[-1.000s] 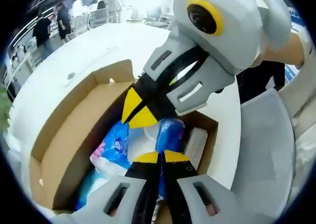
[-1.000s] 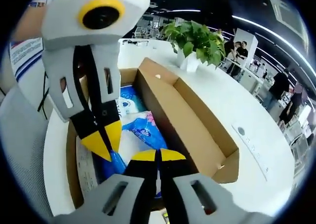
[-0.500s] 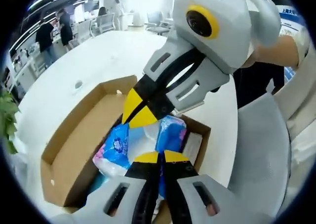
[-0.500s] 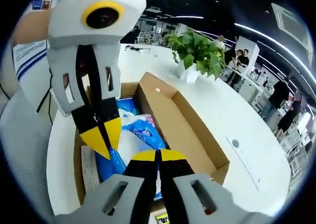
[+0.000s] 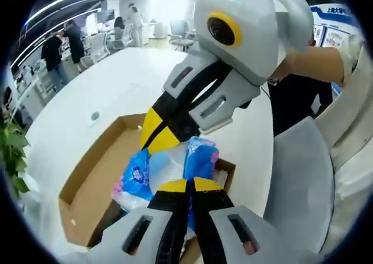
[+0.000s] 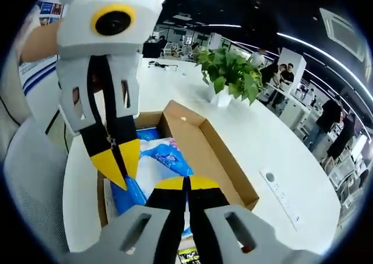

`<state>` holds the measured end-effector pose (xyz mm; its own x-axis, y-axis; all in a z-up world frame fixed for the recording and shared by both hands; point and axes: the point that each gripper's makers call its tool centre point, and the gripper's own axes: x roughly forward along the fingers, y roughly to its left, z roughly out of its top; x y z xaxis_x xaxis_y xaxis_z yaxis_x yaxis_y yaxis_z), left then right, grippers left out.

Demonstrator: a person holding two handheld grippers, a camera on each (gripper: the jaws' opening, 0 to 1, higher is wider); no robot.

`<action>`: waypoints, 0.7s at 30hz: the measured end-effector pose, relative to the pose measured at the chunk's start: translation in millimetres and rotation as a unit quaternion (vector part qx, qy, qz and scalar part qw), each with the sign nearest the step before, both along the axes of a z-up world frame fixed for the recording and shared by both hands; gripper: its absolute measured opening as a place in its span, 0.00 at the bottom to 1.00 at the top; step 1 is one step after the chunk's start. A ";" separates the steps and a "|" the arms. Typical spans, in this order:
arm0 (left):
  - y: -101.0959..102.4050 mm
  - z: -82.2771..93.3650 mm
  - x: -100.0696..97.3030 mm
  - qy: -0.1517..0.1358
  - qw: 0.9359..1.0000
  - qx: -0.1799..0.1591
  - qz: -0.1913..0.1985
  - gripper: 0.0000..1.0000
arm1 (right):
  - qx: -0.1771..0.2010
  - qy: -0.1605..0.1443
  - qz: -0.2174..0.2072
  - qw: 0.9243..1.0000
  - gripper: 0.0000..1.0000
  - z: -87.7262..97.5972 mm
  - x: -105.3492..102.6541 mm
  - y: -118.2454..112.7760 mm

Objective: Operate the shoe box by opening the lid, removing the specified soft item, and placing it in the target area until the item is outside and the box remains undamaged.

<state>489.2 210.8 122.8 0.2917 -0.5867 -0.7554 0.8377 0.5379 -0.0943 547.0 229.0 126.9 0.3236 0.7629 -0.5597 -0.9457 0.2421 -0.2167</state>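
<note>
The soft item [image 5: 195, 162], a blue and white plastic-wrapped pack with pink print, hangs pinched between both grippers above the open shoe box [image 5: 96, 179]. In the left gripper view the left gripper [image 5: 187, 185] has its yellow-tipped jaws pressed together on the near lower edge of the pack, and the right gripper [image 5: 158, 137] comes in from the upper right with its jaws closed on the pack's top. The pack's long axis runs roughly from the near gripper up toward the far one, its blue end pointing up and away from the camera.

In the right gripper view the right gripper [image 6: 187, 183] is clamped on the wrapper [image 6: 163, 159], while the left gripper [image 6: 119, 165] reaches down from the upper left, jaws together on the pack's left side.

Compared with a second ago, the box looks smaller and lower in both views and more white table [image 5: 122, 83] shows around it, so the cameras have risen; the pack has come up with the grippers and now sits higher against the box's far rim than before.

The box is plain brown cardboard, its lid folded open flat beside it, long side running away across the table. Beyond it in the right gripper view stands a green potted plant [image 6: 230, 71]. A grey chair back [image 5: 303, 176] is at the right of the left gripper view. Farther off, people stand among desks in the office.
</note>
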 end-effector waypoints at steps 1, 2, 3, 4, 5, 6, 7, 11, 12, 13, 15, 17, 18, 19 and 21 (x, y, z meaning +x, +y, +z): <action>-1.1 3.0 0.5 -0.003 1.000 0.000 -0.001 0.00 | 0.002 -0.002 0.000 1.000 0.00 2.7 0.3 -1.0; -2.5 6.1 0.6 -0.005 1.000 0.000 -0.003 0.00 | 0.006 -0.002 0.000 1.000 0.00 7.1 0.2 -2.7; -4.3 9.3 0.5 -0.008 1.000 -0.001 -0.005 0.00 | 0.008 -0.003 0.000 1.000 0.00 10.3 0.4 -4.0; -7.0 13.5 0.6 -0.011 1.000 -0.002 -0.007 0.00 | 0.009 -0.004 0.000 1.000 0.00 13.9 1.1 -6.4; -8.9 16.5 0.7 -0.015 1.000 -0.002 -0.010 0.00 | 0.009 -0.004 -0.001 1.000 0.00 16.2 1.6 -8.4; -11.9 20.5 1.3 -0.020 1.000 -0.002 -0.012 0.00 | 0.011 -0.005 -0.002 1.000 0.00 18.7 2.2 -10.5; -14.1 22.9 1.5 -0.022 1.000 -0.003 -0.013 0.00 | 0.013 -0.007 -0.004 1.000 0.00 22.4 3.5 -13.7; -29.3 34.1 2.5 -0.034 0.999 -0.009 -0.023 0.00 | 0.016 -0.011 -0.007 1.000 0.00 31.8 5.0 -24.1; -32.2 35.5 2.9 -0.035 0.999 -0.010 -0.025 0.00 | 0.016 -0.012 -0.009 1.000 0.00 33.7 5.6 -27.0; -35.9 37.1 3.5 -0.036 0.999 -0.012 -0.027 0.00 | 0.016 -0.012 -0.011 1.000 0.00 35.9 6.6 -31.3; -41.5 38.7 3.9 -0.038 0.999 -0.013 -0.031 0.00 | 0.015 -0.013 -0.013 1.000 0.00 38.1 7.6 -37.2; -47.7 39.4 6.0 -0.041 0.998 -0.014 -0.035 0.00 | 0.011 -0.011 -0.018 1.000 0.00 39.1 8.7 -46.6; -52.1 39.9 6.5 -0.040 0.998 -0.015 -0.038 0.00 | 0.010 -0.011 -0.019 1.000 0.00 39.4 9.0 -49.6; -55.3 40.4 6.6 -0.042 0.998 -0.016 -0.042 0.00 | 0.007 -0.011 -0.020 1.000 0.00 39.5 8.4 -53.8; -63.6 41.1 5.6 -0.042 0.998 -0.018 -0.050 0.00 | 0.004 -0.011 -0.021 1.000 0.00 39.2 8.3 -59.5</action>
